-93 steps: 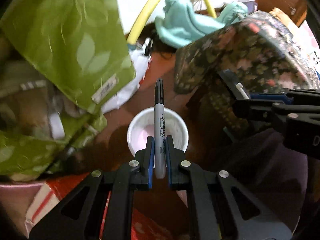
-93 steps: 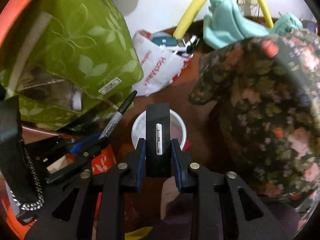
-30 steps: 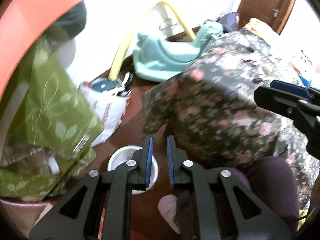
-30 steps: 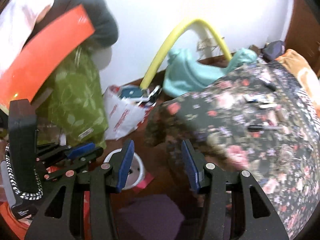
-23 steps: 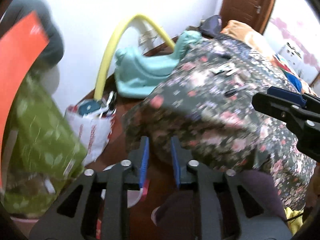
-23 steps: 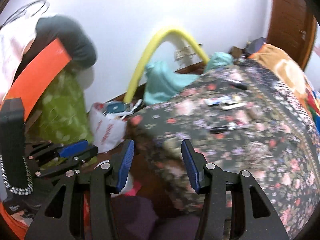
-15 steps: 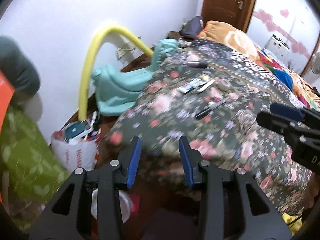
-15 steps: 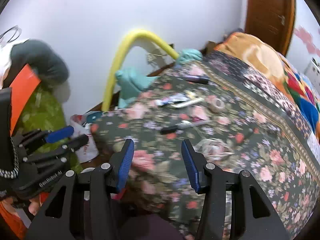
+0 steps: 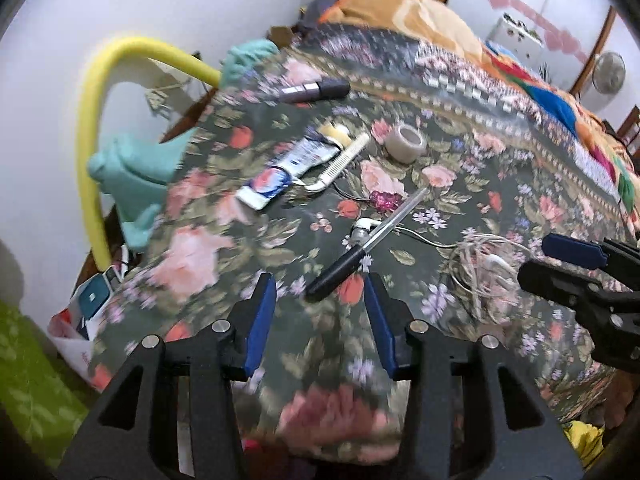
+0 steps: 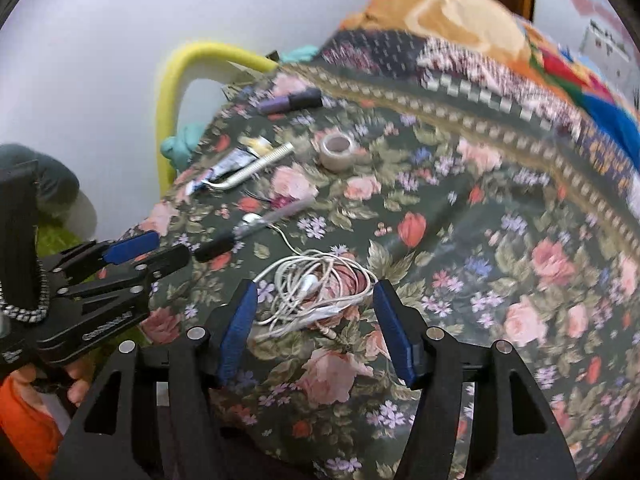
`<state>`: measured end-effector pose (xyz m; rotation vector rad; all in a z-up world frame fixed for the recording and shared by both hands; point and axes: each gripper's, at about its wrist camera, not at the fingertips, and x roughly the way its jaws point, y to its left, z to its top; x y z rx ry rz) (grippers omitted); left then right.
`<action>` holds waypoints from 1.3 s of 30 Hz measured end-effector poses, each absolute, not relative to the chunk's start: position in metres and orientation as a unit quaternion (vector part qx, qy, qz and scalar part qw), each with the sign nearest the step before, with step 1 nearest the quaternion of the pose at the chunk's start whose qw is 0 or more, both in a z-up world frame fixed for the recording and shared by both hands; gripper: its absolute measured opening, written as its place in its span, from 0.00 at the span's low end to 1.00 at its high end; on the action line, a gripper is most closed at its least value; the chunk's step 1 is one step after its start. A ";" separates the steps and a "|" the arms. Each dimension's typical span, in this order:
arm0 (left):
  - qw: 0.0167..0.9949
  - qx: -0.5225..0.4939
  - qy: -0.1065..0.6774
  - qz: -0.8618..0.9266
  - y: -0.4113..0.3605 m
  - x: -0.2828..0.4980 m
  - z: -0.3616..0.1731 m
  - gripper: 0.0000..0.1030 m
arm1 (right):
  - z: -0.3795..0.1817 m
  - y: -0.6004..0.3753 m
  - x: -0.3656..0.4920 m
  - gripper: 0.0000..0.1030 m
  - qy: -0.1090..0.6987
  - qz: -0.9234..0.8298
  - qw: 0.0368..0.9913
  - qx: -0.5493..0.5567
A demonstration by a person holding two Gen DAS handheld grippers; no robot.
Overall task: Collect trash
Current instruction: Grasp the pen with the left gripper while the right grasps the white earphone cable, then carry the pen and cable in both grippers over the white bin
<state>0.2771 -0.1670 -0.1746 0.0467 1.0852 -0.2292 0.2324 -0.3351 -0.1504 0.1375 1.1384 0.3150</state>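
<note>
Small items lie on a floral bedspread (image 9: pixel 208 240). A black-handled tool (image 9: pixel 360 248) lies just beyond my open, empty left gripper (image 9: pixel 320 320). A tangle of white earphone cable (image 10: pixel 316 284) lies between the tips of my open, empty right gripper (image 10: pixel 316 320); the cable also shows in the left wrist view (image 9: pixel 484 264). Farther off lie a squeezed tube (image 9: pixel 280 176), a white comb (image 9: pixel 340 162), a tape roll (image 9: pixel 406 144) and a dark marker (image 9: pixel 316 90). The left gripper also shows in the right wrist view (image 10: pixel 136 252).
A yellow foam arch (image 9: pixel 96 128) and a teal toy (image 9: pixel 136 176) stand by the white wall left of the bed. A white bag (image 9: pixel 88 316) and green fabric (image 9: pixel 28 384) lie on the floor. An orange pillow (image 10: pixel 436 12) lies at the bed's far end.
Both grippers have risen from the white cup on the floor up to the bed top. The marker and the black object they held 3 s ago are gone, and both jaws have opened.
</note>
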 end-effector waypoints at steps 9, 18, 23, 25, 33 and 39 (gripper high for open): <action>0.837 0.056 0.526 -0.142 -0.184 0.301 -0.201 0.43 | -0.184 -0.333 0.249 0.55 0.562 0.155 0.802 0.128; 0.826 0.069 0.534 -0.164 -0.195 0.297 -0.200 0.16 | -0.193 -0.327 0.251 0.32 0.557 0.148 0.811 0.100; 0.831 0.047 0.531 -0.159 -0.196 0.284 -0.190 0.11 | -0.186 -0.339 0.246 0.12 0.550 0.156 0.814 0.104; 0.836 0.038 0.526 -0.155 -0.195 0.277 -0.183 0.11 | -0.180 -0.341 0.242 0.12 0.544 0.152 0.820 0.095; 0.856 0.025 0.496 -0.142 -0.187 0.243 -0.142 0.11 | -0.137 -0.340 0.223 0.12 0.511 0.162 0.841 0.082; 0.869 0.016 0.479 -0.121 -0.169 0.216 -0.113 0.11 | -0.099 -0.325 0.206 0.12 0.479 0.175 0.857 0.068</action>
